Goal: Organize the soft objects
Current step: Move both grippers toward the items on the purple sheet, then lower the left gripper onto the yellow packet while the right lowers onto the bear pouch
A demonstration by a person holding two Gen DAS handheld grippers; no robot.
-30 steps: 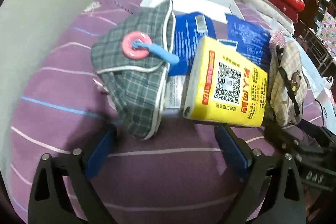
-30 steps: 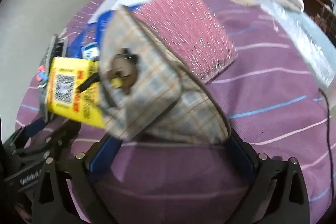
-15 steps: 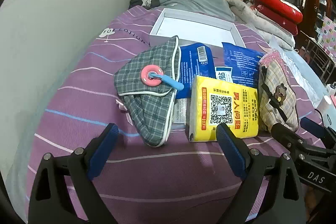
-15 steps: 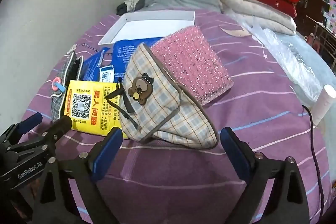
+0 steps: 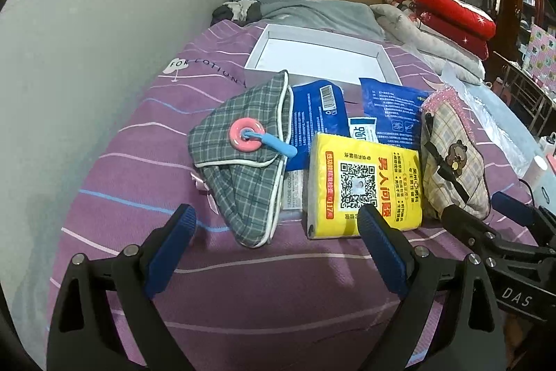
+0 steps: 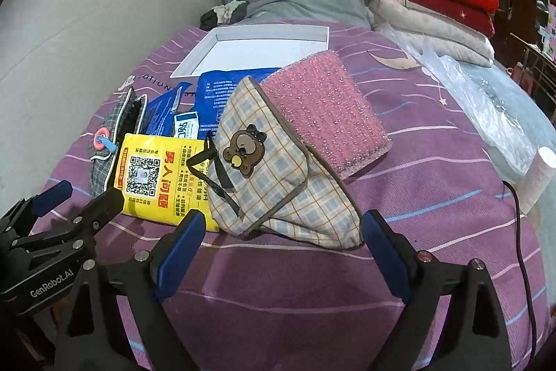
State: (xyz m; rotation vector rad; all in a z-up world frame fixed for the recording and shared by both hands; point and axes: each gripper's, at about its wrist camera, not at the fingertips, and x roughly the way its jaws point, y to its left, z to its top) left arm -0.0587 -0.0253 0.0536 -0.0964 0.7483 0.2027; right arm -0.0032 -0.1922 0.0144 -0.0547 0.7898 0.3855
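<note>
Both hand-held grippers have drawn back from the row on the bed (image 5: 114, 169). Right hand-held gripper (image 6: 281, 232), empty, has just been narrowing but gapes wide before the bear pouch (image 6: 264, 176); left hand-held gripper (image 5: 278, 228) gapes empty. Pouch looks light, floppy; best pinched at its near edge.

two plaid pouches (image 5: 250, 159) (image 6: 278, 183), two blue packets (image 5: 318, 117) (image 5: 392, 108), one yellow pack (image 5: 365, 186), one pink sponge (image 6: 323, 106).

Bare purple bedspread (image 6: 278, 284) lies open at six o'clock; pouches, packets and white tray (image 5: 378, 58) crowd twelve.
</note>
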